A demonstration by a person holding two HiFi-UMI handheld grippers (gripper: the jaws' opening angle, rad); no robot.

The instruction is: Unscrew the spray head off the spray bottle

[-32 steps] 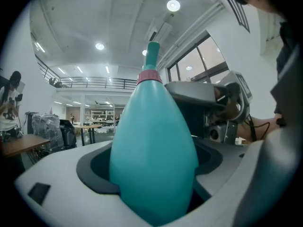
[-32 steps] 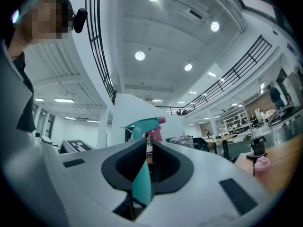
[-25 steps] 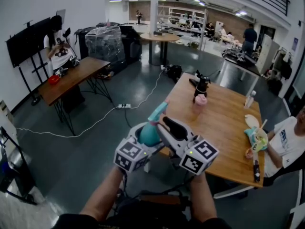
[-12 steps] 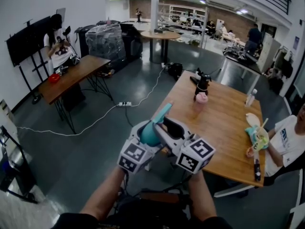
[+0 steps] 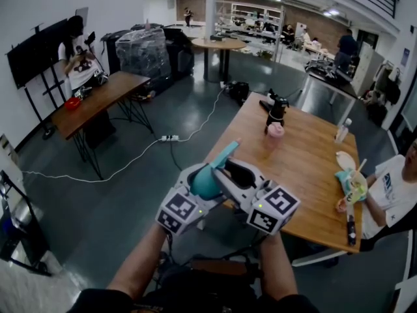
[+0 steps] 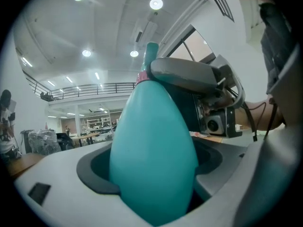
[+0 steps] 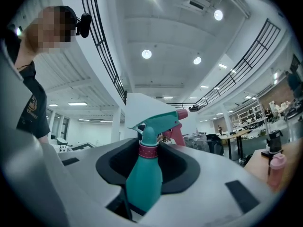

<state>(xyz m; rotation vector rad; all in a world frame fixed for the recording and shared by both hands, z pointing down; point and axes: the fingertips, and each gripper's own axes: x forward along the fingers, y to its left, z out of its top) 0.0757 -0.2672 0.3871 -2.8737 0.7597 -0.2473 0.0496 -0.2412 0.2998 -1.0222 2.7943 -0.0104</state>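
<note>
Grey-floored hall; one wooden table [image 5: 306, 175] taken as reference.

- Spray bottle [image 5: 207, 182], teal: one. It is held in the air just off the table's near-left edge. Its spray head [image 7: 158, 122] is on and tilted toward the table.
- Grippers: two.
- On the table: one pink-lidded cup [image 5: 275, 134] and one black object [image 5: 277, 113], too small to identify.
- Persons: one seated [image 5: 391, 197] at the table's right side, cut off by the frame edge; one standing [image 5: 77, 60] well left of it.
- Bottle base: hidden inside the jaws.
- Left gripper [image 6: 154, 164]: clamped on the bottle's belly.
- Right gripper [image 7: 147, 160]: jaws part-way apart and just been closing, gripping the neck at the pink collar [image 7: 147, 150].
</note>
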